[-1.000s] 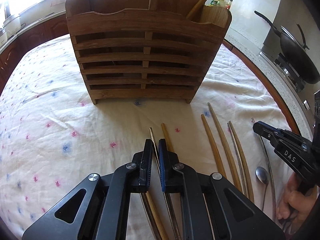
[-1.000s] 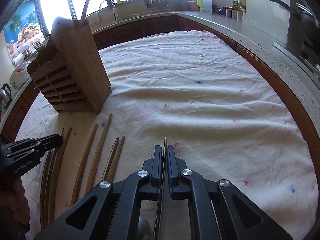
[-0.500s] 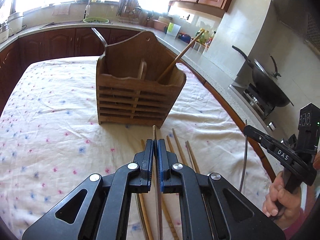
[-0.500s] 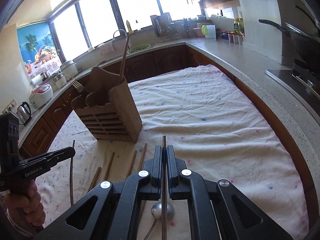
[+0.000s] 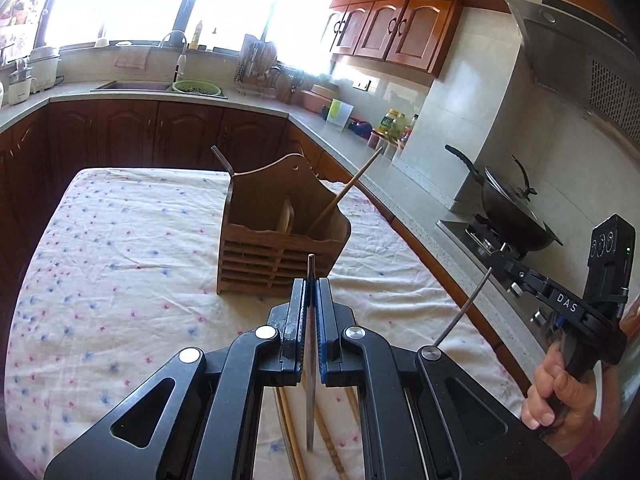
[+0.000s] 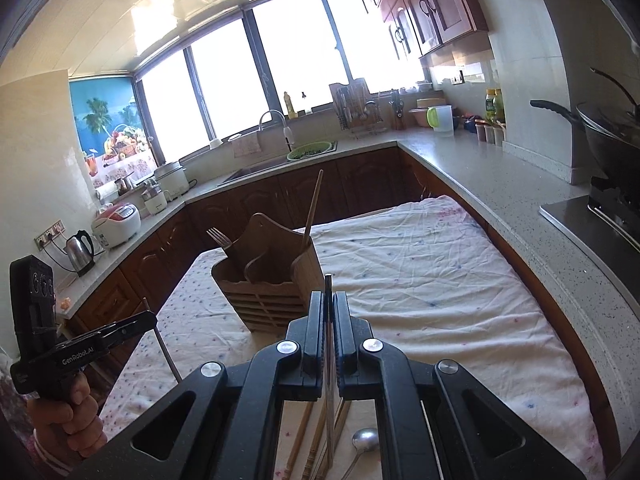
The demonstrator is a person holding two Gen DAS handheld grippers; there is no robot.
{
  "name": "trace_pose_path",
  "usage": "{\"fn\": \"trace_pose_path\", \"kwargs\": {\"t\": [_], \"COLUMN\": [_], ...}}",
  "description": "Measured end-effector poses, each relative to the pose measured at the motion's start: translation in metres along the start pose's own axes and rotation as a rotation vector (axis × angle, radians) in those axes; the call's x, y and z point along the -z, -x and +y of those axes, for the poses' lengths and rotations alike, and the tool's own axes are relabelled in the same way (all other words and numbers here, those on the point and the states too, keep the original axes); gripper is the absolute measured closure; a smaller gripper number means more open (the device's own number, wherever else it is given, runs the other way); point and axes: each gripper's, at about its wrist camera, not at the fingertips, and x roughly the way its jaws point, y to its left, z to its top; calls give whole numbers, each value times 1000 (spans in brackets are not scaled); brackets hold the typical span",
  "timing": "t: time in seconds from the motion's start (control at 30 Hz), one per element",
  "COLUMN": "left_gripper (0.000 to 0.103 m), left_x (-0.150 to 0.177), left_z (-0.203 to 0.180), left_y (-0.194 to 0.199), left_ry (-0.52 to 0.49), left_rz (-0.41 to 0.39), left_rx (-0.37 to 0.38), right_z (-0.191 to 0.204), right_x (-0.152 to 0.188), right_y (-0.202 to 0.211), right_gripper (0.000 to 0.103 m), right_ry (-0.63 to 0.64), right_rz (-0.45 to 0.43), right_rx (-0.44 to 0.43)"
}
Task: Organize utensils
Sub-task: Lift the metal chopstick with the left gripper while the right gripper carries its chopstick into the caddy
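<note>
A wooden utensil holder [image 5: 276, 240] stands on the cloth-covered table; it also shows in the right wrist view [image 6: 272, 284], with a fork [image 6: 218, 236] and a wooden chopstick [image 6: 312, 208] in it. My left gripper [image 5: 311, 284] is shut on a thin metal chopstick [image 5: 310, 360], held above the table, short of the holder. My right gripper [image 6: 328, 300] is shut on another metal chopstick [image 6: 328, 360], also raised, to the holder's right. Wooden chopsticks [image 6: 302, 440] and a metal spoon [image 6: 362, 440] lie on the cloth below.
The floral tablecloth [image 5: 120, 260] covers the table. A wok [image 5: 516, 212] sits on the stove at the right. A counter with sink, kettle [image 6: 80, 252] and rice cookers runs behind.
Both grippers have lifted their metal chopsticks off the cloth and risen, tilting up. The holder now sits farther off and lower in both views.
</note>
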Motion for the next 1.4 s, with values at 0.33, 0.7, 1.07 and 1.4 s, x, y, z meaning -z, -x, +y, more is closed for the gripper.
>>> {"fn": "trace_pose_path", "kwargs": {"t": [0.33,0.7,1.07,1.4], "left_gripper": [100,100,100,100], "left_x": [-8,-61,-138,-112], "left_z": [4,4,18,64], "left_y": [4,14,3,-62], "left_ry": [1,-31,-13,82], "left_rz": [-46,-187,-372,-379], "left_rx": [-11,-41,-105,-175], "right_z": [10,18,30,27], "right_x": [-11,-48,-112,-94], "right_y": [-4,-15,-44,-102], "right_gripper": [99,99,99,99], "right_ry": [6,-7,-37,-49], "right_rz": [-33,-106,-240,-198], "right_rx": [-32,-67,-99,-36]}}
